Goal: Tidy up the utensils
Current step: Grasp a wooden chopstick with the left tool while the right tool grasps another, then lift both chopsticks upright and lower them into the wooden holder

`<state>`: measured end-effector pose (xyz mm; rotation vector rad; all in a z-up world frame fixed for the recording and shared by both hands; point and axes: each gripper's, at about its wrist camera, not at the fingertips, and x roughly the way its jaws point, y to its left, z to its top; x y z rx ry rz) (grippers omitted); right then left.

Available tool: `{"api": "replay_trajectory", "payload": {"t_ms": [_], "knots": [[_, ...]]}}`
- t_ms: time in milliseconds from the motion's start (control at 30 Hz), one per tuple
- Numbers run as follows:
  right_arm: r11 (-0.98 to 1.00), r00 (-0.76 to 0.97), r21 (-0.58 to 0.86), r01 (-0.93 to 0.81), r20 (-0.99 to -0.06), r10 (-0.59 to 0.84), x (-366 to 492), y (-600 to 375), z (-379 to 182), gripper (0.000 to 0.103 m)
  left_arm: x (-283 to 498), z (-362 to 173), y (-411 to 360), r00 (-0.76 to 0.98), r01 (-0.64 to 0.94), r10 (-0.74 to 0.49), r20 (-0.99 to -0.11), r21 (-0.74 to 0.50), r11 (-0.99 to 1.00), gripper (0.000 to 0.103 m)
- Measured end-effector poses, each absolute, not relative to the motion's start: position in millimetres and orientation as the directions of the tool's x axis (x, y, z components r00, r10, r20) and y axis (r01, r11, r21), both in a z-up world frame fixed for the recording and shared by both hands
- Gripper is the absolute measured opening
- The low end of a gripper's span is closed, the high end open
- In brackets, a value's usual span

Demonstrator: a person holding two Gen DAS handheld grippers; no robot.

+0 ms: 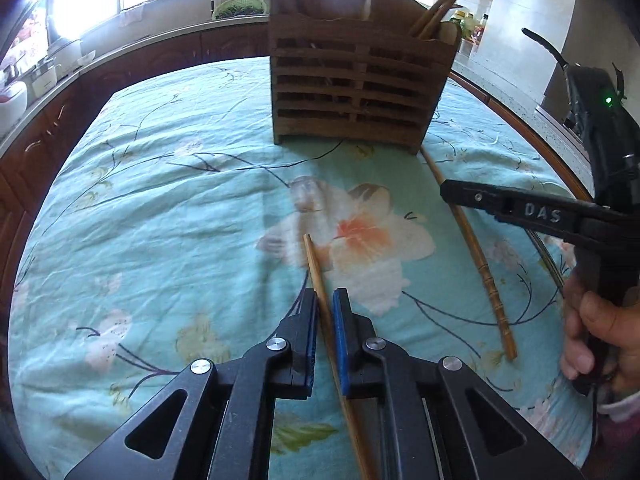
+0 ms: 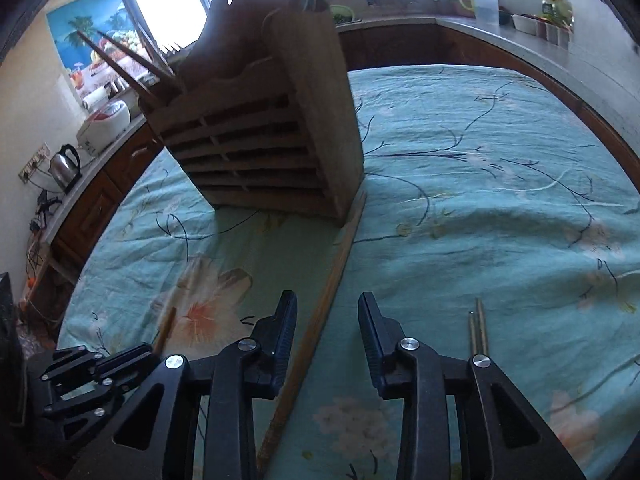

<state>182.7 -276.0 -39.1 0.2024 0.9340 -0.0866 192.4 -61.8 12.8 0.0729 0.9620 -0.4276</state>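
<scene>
While one bamboo chopstick [image 1: 320, 280] is sitting pinched in the nearly closed left gripper [image 1: 325, 300] above the floral cloth [image 1: 160, 220], the right gripper [image 2: 327, 312] is hovering with jaws spread over a second chopstick [image 2: 320, 320] lying against the wooden holder [image 2: 272, 140]. Judging by this, pickup is underway; next comes closing, then lifting both toward the holder's compartment.
</scene>
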Motion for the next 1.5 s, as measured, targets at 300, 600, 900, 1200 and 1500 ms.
{"api": "replay_trajectory", "payload": {"t_ms": [300, 600, 900, 1200, 1500], "knots": [[0.996, 0.566, 0.01, 0.088, -0.823, -0.042, 117, -263, -37, 0.01, 199, 14, -50, 0.479, 0.342, -0.346, -0.807, -0.192, 0.92, 0.017], [0.977, 0.587, 0.113, 0.179, -0.81, -0.014, 123, -288, -32, 0.026, 205, 14, -64, 0.489, 0.322, -0.286, -0.824, -0.134, 0.937, 0.02], [0.986, 0.567, -0.057, 0.159, -0.812, -0.138, 174, -275, -41, 0.019, 208, 9, -80, 0.536, 0.332, -0.232, -0.812, -0.05, 0.942, 0.006], [0.98, 0.636, 0.123, 0.159, -0.771, -0.007, 137, -286, -12, 0.005, 191, 36, -50, 0.548, 0.321, -0.352, -0.759, -0.198, 0.926, 0.004], [0.969, 0.783, 0.218, 0.115, -0.621, 0.047, 89, -281, 70, 0.005, 158, 107, -10, 0.652, 0.339, -0.439, -0.618, -0.281, 0.898, 0.004]]}}
